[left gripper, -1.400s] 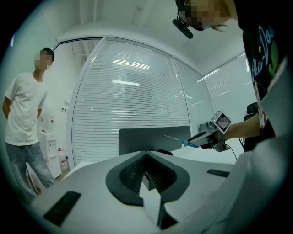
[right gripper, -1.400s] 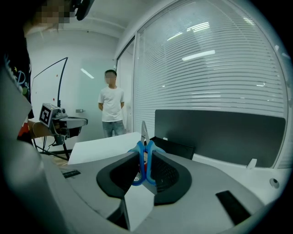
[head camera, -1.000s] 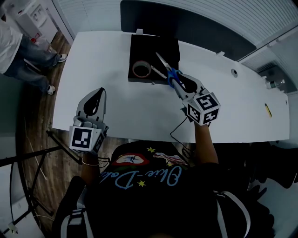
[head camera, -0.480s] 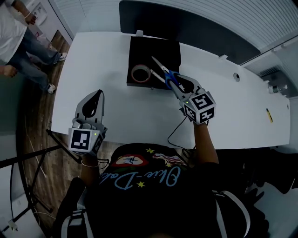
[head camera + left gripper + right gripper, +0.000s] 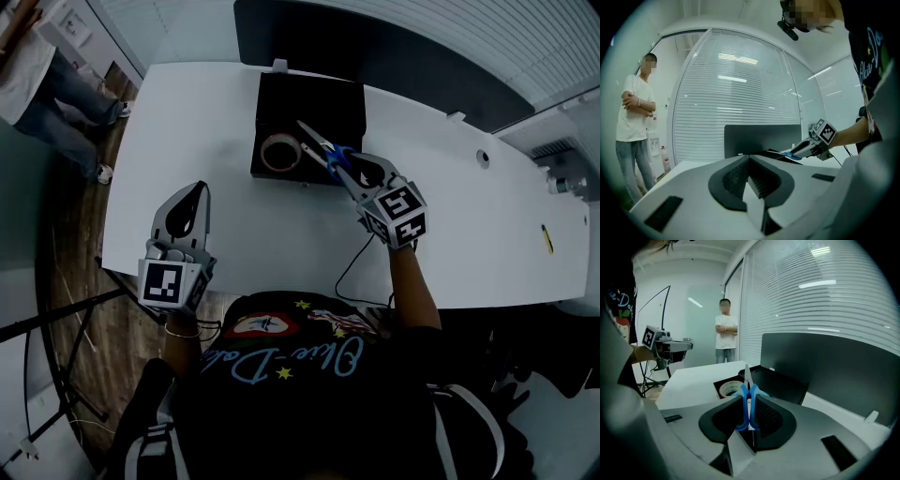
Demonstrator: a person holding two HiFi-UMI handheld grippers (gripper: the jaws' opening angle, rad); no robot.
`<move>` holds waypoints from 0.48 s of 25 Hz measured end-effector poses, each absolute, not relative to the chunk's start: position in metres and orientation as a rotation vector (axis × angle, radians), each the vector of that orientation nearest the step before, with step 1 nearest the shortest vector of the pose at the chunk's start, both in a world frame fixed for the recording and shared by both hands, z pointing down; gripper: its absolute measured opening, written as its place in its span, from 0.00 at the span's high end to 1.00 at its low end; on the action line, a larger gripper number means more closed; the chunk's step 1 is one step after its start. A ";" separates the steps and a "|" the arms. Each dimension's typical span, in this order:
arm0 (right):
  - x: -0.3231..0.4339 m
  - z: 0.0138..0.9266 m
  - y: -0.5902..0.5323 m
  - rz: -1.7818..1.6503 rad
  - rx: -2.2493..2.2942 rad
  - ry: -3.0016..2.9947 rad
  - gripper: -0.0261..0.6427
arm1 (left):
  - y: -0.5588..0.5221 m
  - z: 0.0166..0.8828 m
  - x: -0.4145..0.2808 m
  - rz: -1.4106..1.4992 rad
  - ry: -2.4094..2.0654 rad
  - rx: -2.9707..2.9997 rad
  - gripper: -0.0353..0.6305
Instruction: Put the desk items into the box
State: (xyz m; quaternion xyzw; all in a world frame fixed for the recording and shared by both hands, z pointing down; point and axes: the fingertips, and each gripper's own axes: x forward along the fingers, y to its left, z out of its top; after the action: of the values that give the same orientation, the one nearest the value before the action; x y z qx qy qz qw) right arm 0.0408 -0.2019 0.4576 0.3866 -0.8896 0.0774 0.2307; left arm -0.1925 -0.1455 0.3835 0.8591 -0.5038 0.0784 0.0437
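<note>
Right gripper (image 5: pixel 749 398) had its jaws pinching the scissors (image 5: pixel 743 404) by the blue handles, both pads hard against the plastic. The blades ran straight ahead past the jaw tips, slightly parted in the head view, out over the near right part of the black box (image 5: pixel 319 94). Whether the blade tips touched the box floor could not be read. The tape roll (image 5: pixel 279 152) lay flat inside the box, ahead of these jaws and just left of the blades, near the box's front wall and apart from the scissors. The rest of the box floor beyond the jaws showed dark and bare. A dark screen (image 5: pixel 825 366) stood upright past the far wall of the box, well ahead of the tips. Left gripper (image 5: pixel 749 159) had its jaws pressed together with nothing between them, held level above the near left part of the white desk (image 5: pixel 234 220), well apart from the box. Ahead of its closed tips and off to the right were the box edge and the other gripper with the scissors (small in that view, blue handle just showing). A person (image 5: pixel 633 117) stood with arms folded beyond the desk's left end, far from both pairs of jaws.
</note>
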 end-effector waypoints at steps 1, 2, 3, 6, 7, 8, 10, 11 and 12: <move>0.041 0.459 -0.203 0.216 1.056 -2.445 0.83 | -0.147 0.384 -0.192 0.243 -1.541 2.624 0.95; 0.040 0.462 -0.204 0.219 1.048 -2.442 0.83 | -0.148 0.385 -0.191 0.247 -1.542 2.622 0.95; 0.040 0.464 -0.204 0.223 1.040 -2.441 0.83 | -0.149 0.385 -0.190 0.251 -1.542 2.620 0.95; 0.039 0.470 -0.206 0.233 1.021 -2.436 0.83 | -0.151 0.387 -0.189 0.259 -1.543 2.613 0.95; 0.039 0.472 -0.206 0.236 1.016 -2.433 0.83 | -0.152 0.387 -0.188 0.261 -1.544 2.610 0.95; 0.039 0.474 -0.207 0.241 1.012 -2.432 0.83 | -0.152 0.387 -0.188 0.263 -1.546 2.607 0.95; 0.038 0.478 -0.208 0.248 1.003 -2.427 0.83 | -0.153 0.388 -0.188 0.269 -1.551 2.604 0.95; 0.038 0.481 -0.208 0.248 0.997 -2.422 0.83 | -0.153 0.388 -0.188 0.270 -1.553 2.602 0.95; 0.038 0.483 -0.208 0.245 0.989 -2.413 0.83 | -0.154 0.388 -0.188 0.271 -1.555 2.601 0.95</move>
State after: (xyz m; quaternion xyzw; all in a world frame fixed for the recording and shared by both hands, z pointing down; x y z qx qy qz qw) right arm 0.0375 -0.2083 0.4828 0.3647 -0.8900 0.0905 0.2581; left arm -0.1883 -0.1538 0.3880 0.8538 -0.5106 0.0890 0.0496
